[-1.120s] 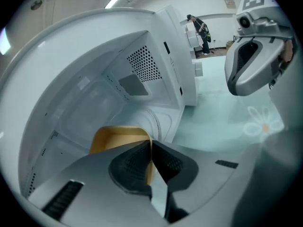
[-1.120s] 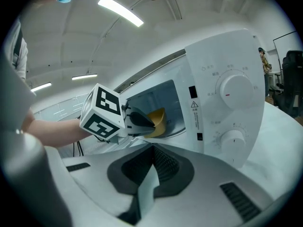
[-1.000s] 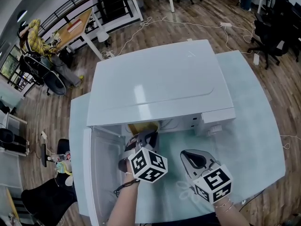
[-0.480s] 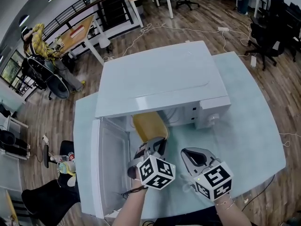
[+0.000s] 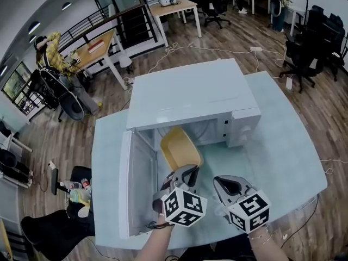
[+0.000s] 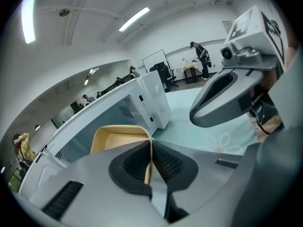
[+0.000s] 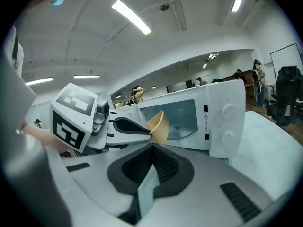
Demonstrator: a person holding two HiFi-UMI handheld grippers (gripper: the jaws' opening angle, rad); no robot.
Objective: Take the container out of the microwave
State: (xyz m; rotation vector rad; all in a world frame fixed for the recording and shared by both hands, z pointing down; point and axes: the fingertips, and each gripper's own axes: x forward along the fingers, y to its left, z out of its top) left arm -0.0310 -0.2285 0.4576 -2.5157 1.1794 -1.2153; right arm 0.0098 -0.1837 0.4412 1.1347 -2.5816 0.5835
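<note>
- The left gripper (image 5: pixel 185 171) is clamping its jaws on the near wall of the yellow container (image 5: pixel 177 145); in the left gripper view the two dark pads are pressing on that thin wall from either side (image 6: pixel 151 145).
- The container (image 6: pixel 118 138) is sitting outside the cavity, just in front of the microwave's (image 5: pixel 190 94) opening and over the table (image 5: pixel 277 145), held only at its near edge.
- In the right gripper view the container (image 7: pixel 160 124) is tilting, with its open side facing towards the left gripper (image 7: pixel 147 130).
- The microwave door (image 5: pixel 135 184) is standing open, swung out to the left in the head view, beside the left gripper.
- The right gripper (image 5: pixel 222 180) is hanging just beside the left one, on the side of the control panel, touching neither the container nor the microwave.
- Its jaws (image 7: pixel 152 148) are resting together with nothing between them.
- In the left gripper view the right gripper (image 6: pixel 199 115) is showing close by, above the pale table.
- The microwave's two knobs are facing the right gripper (image 7: pixel 226 122).
</note>
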